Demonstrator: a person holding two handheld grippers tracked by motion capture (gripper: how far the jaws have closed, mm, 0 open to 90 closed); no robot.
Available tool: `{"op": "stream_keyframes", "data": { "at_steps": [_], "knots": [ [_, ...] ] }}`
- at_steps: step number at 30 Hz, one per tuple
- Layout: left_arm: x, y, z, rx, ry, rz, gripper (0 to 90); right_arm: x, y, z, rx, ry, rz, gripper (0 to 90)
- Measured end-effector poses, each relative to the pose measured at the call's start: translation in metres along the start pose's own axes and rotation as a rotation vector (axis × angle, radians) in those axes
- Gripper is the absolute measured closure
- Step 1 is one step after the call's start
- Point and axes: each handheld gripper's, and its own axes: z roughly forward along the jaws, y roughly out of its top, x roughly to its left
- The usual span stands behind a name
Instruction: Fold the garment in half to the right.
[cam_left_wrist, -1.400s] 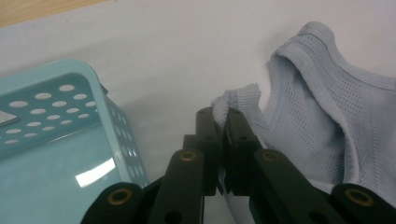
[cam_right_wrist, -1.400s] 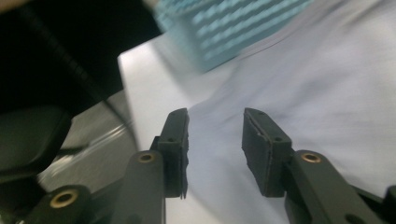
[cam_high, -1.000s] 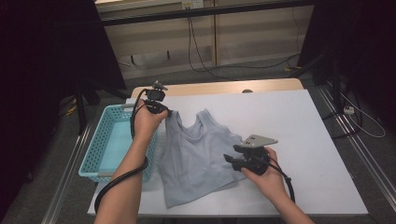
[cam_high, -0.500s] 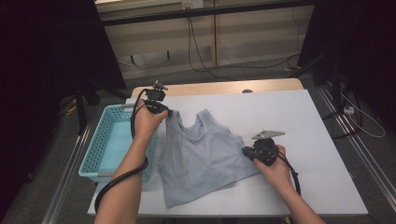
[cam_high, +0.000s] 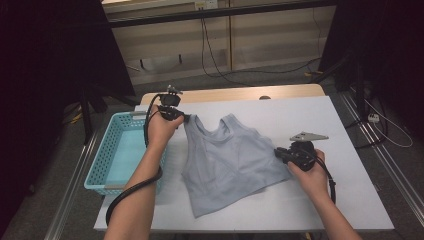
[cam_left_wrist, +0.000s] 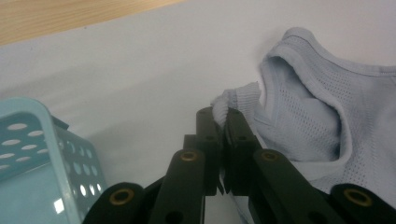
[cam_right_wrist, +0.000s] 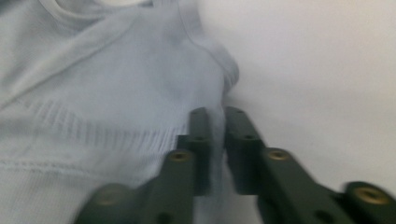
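Note:
A light grey-blue tank top (cam_high: 230, 160) lies spread on the white table (cam_high: 330, 120), neck toward the far side. My left gripper (cam_high: 186, 118) is shut on its left shoulder strap (cam_left_wrist: 233, 100), right beside the basket. My right gripper (cam_high: 277, 153) is at the top's right hem corner, and its jaws are shut with the cloth (cam_right_wrist: 93, 93) pinched between them. The garment is pulled fairly flat between the two grippers, with its lower left corner trailing toward the table's front edge.
A light blue plastic basket (cam_high: 100, 152) stands at the table's left edge, its rim (cam_left_wrist: 28, 109) close to my left gripper. A wooden strip (cam_high: 225, 94) runs along the table's far side. Cables lie on the floor beyond it.
My right gripper has moved to the right and a little away from the person, drawing the hem out and spreading the top wider. The left gripper has stayed put on the strap.

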Motion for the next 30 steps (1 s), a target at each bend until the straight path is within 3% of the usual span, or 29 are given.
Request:
{"op": "stream_keyframes", "data": {
  "at_steps": [1,4,8,10,12,14,19,22,30],
  "knots": [
    [0.0,0.0,0.0,0.0,-0.003,-0.001,86.4,0.002,0.002,-0.002,-0.022,0.0,-0.005,67.1],
    [0.002,-0.001,0.001,0.007,0.0,-0.004,86.4,0.012,0.007,-0.007,-0.044,0.059,-0.014,58.4],
    [0.001,-0.002,0.002,0.013,0.005,0.0,86.4,0.04,0.012,-0.004,-0.027,0.151,-0.093,43.2],
    [-0.001,-0.002,0.002,0.012,0.006,-0.001,86.4,0.057,0.013,-0.001,-0.03,0.179,-0.135,43.0],
    [-0.002,-0.002,0.001,0.012,0.007,0.004,86.4,0.073,0.013,0.004,-0.013,0.255,-0.141,39.0],
    [-0.002,-0.002,0.0,0.01,0.007,0.002,86.4,0.089,0.013,0.008,0.0,0.317,-0.139,38.7],
    [-0.002,-0.004,-0.003,0.016,0.031,0.025,86.3,0.126,0.01,0.015,0.027,0.405,-0.227,40.7],
    [-0.003,-0.005,-0.003,0.018,0.038,0.029,86.3,0.148,0.007,0.022,0.054,0.435,-0.287,42.6],
    [-0.001,-0.006,-0.004,0.014,0.026,0.008,86.3,0.184,-0.004,0.037,0.106,0.51,-0.352,42.6]
  ]
}}
